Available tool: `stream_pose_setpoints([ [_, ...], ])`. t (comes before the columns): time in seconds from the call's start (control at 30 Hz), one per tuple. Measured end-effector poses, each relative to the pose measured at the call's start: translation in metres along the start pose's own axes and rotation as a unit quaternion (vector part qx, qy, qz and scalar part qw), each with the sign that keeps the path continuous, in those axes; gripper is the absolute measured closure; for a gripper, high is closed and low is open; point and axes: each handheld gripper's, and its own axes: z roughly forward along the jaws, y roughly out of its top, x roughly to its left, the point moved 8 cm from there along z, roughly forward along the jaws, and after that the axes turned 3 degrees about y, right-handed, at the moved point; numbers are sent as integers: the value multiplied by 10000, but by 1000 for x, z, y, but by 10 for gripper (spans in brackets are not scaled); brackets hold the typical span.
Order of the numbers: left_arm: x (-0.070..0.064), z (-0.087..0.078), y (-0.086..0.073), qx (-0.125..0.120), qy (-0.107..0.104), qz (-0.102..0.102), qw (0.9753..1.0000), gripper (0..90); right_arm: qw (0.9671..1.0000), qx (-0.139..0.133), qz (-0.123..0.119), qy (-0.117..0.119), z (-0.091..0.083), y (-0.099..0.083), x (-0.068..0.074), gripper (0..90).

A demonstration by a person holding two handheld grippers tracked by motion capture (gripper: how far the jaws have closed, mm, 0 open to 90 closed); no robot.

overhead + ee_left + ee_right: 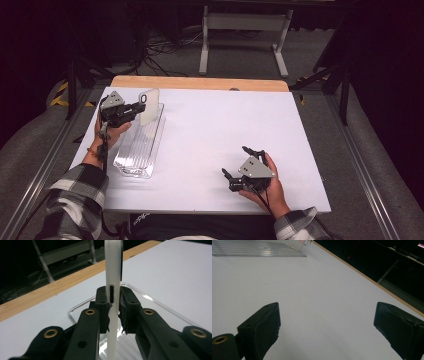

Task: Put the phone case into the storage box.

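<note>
My left gripper (pixel 136 107) is shut on a white phone case (pixel 149 106), held upright on its edge above the far end of a clear ribbed plastic tray (pixel 134 155). In the left gripper view the white phone case (pixel 113 277) stands edge-on between the jaws of my left gripper (pixel 114 312), with the clear tray's rim (pixel 75 310) just beneath. My right gripper (pixel 237 162) rests low over the white table near the front right, wide open and holding nothing. In the right gripper view my right gripper (pixel 327 322) spans bare table, and the tray (pixel 259 248) lies at the top left.
The white table sheet (pixel 225 130) has a wooden strip (pixel 200 83) along its far edge. Beyond it, on the floor, stand a white metal frame (pixel 245 35) and cables. Dark tripod legs (pixel 330 75) stand at the right.
</note>
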Motion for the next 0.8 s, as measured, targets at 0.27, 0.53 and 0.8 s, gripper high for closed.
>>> stream_pose_setpoints([
  [0.27,14,3,-7,194,372,7,9991,690,9999,70,-134,19,2,-1,3,79],
  [0.53,22,10,-18,556,797,101,9952,751,9998,115,-189,12,2,-2,4,81],
  [0.8,22,12,-17,540,914,128,9943,740,9997,147,-220,5,3,-3,3,82],
])
